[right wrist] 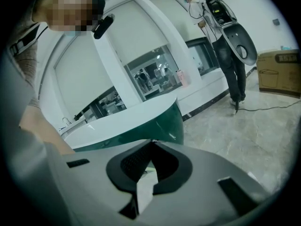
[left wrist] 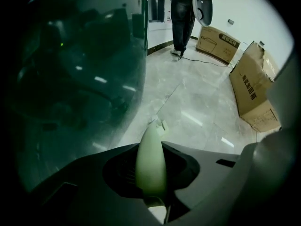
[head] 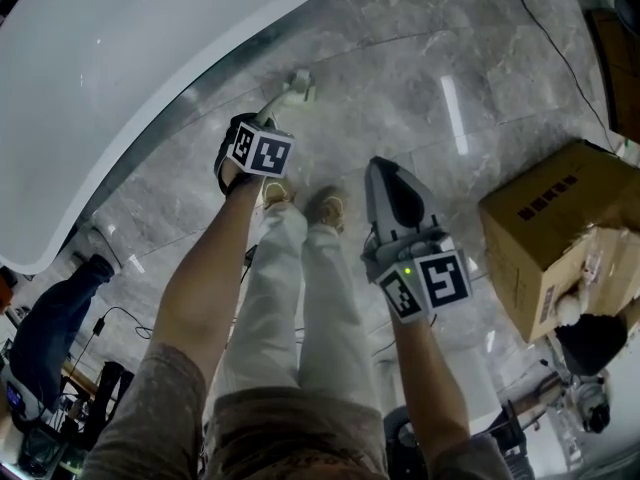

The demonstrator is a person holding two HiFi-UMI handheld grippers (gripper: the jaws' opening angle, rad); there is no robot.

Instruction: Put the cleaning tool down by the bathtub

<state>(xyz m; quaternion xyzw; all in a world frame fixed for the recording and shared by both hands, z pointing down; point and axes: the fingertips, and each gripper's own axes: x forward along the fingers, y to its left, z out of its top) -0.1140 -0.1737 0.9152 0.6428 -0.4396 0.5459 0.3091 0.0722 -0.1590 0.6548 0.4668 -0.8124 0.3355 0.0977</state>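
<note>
The white bathtub (head: 120, 88) fills the upper left of the head view, and its dark green outer wall (left wrist: 80, 79) is on the left in the left gripper view. My left gripper (head: 263, 121) points steeply down beside the tub, shut on the pale green handle of the cleaning tool (left wrist: 151, 161). The tool's small white head (head: 300, 86) is down at the grey marble floor close to the tub's foot. My right gripper (head: 381, 166) hangs further right over the floor, its jaws shut with their tips meeting and nothing between them (right wrist: 151, 143).
A large open cardboard box (head: 560, 233) stands on the floor at the right, and more boxes (left wrist: 254, 91) lie further off. A person (left wrist: 181, 18) stands in the distance with a cable across the floor. My own shoes (head: 325, 208) are between the grippers.
</note>
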